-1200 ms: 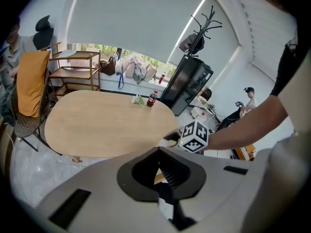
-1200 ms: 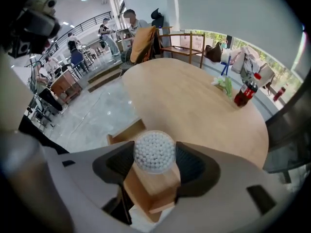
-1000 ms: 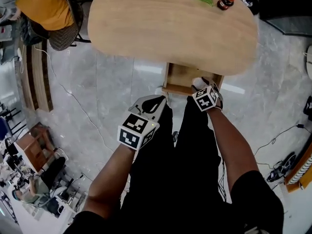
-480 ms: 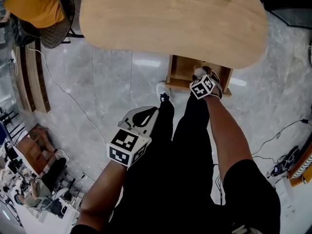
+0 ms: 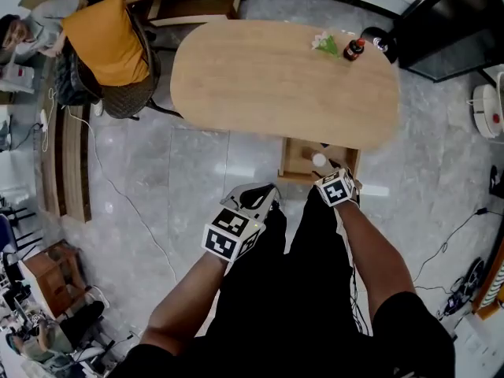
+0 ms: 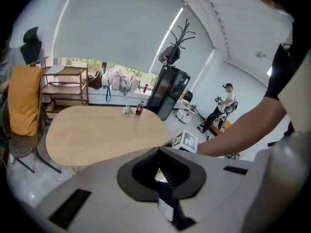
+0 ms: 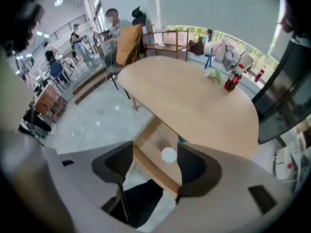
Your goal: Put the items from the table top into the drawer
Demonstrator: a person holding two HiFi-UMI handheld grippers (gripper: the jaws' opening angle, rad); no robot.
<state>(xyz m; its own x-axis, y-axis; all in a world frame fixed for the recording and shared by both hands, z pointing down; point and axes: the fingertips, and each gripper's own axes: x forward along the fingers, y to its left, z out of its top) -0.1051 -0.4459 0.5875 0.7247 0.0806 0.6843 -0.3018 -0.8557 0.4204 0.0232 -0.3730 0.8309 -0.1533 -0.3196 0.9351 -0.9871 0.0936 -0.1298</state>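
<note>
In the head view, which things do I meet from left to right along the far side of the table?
Chair with orange cloth → small flowers → red-capped bottle → black cabinet.

One table, one drawer, one white item, one bottle, one flower sprig, two hand-held grippers

table: bottle beside flowers, far end; drawer: round item inside, under table
</note>
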